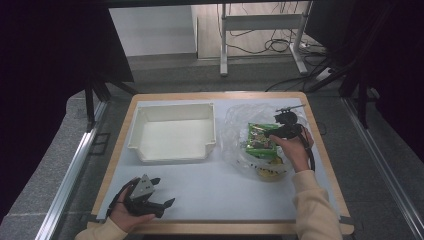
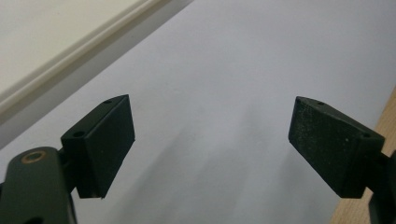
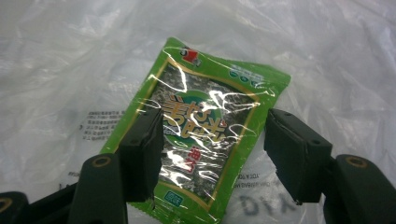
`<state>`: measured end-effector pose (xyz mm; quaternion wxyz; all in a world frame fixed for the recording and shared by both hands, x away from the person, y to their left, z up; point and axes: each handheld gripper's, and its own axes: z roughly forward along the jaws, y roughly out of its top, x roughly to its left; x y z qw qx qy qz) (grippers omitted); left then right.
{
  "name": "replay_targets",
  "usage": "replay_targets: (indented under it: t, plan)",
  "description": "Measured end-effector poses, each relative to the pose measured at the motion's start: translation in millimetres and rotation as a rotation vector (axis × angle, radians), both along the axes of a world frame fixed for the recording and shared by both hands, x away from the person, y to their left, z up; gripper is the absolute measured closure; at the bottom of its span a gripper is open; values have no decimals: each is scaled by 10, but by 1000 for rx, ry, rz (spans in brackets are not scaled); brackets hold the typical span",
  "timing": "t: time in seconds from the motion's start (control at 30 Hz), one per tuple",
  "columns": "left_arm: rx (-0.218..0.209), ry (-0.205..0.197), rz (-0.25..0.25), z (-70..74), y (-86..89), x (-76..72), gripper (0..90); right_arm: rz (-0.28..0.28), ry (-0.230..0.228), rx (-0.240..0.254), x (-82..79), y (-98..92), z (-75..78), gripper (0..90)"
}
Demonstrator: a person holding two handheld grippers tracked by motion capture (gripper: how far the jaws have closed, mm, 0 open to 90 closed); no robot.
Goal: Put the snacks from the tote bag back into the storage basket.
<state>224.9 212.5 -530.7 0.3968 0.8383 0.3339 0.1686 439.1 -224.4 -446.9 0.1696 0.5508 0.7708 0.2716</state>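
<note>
A green foil snack packet (image 1: 261, 139) lies flat on a crumpled clear plastic bag (image 1: 239, 120) at the right of the table. My right gripper (image 1: 272, 135) reaches over it from the right. In the right gripper view the packet (image 3: 210, 102) sits between the jaws of that gripper (image 3: 212, 144). The left jaw overlaps the packet's edge, the right jaw stands just off its other edge, and the foil is not buckled. My left gripper (image 1: 164, 191) rests near the front left edge, and its jaws (image 2: 210, 140) are wide apart over bare white mat.
A white shallow tray (image 1: 175, 106) stands at the back left of the mat, and its rim (image 2: 70, 56) crosses the left gripper view. A yellow item (image 1: 270, 173) lies under the bag near the right hand. The wooden table edge (image 1: 220, 227) runs along the front.
</note>
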Motion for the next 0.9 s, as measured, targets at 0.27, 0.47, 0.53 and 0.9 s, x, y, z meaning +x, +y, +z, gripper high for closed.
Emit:
replay_targets:
  t: [0.27, 0.47, 0.53, 0.9]
  plan:
    - [-8, -10, 15, 22, 26, -10, 145, -37, 40, 1, 76, -70, -85, 426]
    - [-5, -8, 17, 16, 22, -4, 144, -46, 60, -1, 116, -82, -145, 436]
    - [-5, -8, 17, 16, 22, -6, 144, -54, 70, -5, 130, -87, -170, 444]
    - [-3, -7, 17, 12, 18, -7, 144, -90, 107, -26, 187, -132, -264, 515]
